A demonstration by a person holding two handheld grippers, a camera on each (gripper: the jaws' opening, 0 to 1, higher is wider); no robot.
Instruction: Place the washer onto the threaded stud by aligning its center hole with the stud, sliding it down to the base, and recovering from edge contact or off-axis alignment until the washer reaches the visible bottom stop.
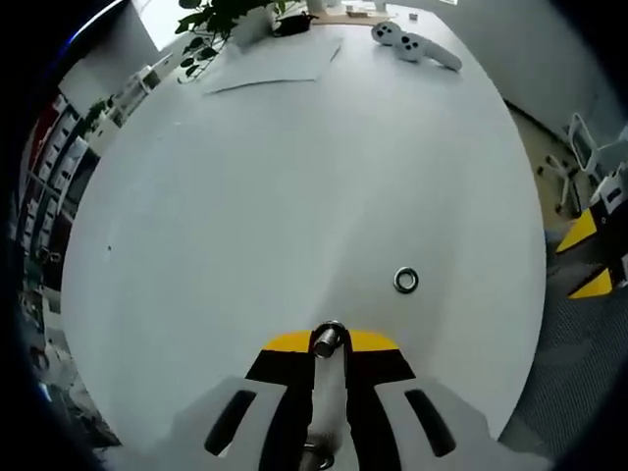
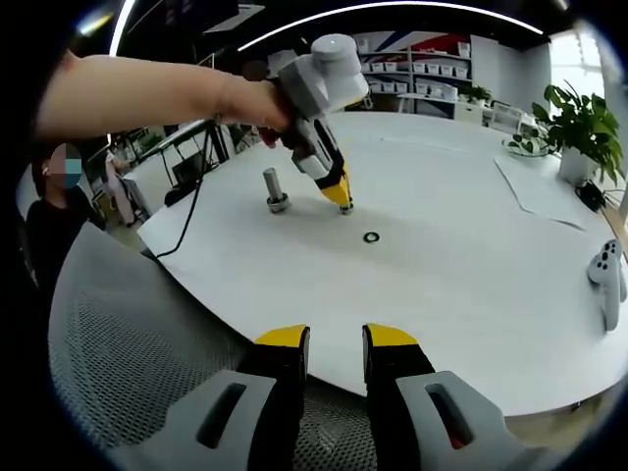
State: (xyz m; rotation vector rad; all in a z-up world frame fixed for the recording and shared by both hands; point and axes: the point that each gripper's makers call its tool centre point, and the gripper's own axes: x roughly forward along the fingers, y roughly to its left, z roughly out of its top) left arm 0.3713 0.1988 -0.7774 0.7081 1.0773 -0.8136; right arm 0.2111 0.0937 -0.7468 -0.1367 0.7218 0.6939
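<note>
In the left gripper view the left gripper (image 1: pixel 329 355) rises from the bottom centre, its yellow-tipped jaws pinching a threaded stud (image 1: pixel 327 340) — a short steel cylinder whose round top shows just above the tips. Below, between the jaws at the bottom edge, a bit of metal shows, too cut off to identify. Just beyond and to the right, in the lower right of the frame, the washer (image 1: pixel 406 281) lies flat on the white surface (image 1: pixel 275 196): one small dark metal ring with a bright inner edge, apart from the jaws. Far off at the top lie two white handheld controllers (image 1: pixel 417 44), a sheet of paper (image 1: pixel 275 64) and a potted plant (image 1: pixel 221 20).

In the right gripper view the right gripper (image 2: pixel 337 339) comes up from the bottom centre with its jaws spread a little and nothing between them — they hang over the near rim of the surface (image 2: pixel 471 294) and a grey mesh chair back (image 2: pixel 128 334). Mid-frame, the washer (image 2: pixel 371 237) is a small ring lying alone. Just beyond it the left gripper (image 2: pixel 342 202) points down, its tips at the surface on a small metal piece; the person's hand (image 2: pixel 257 103) holds it at upper left. A second upright stud (image 2: pixel 274 189) stands free to its left. At the right edge are a controller (image 2: pixel 608 280), paper (image 2: pixel 540 191) and a plant (image 2: pixel 579 123).
</note>
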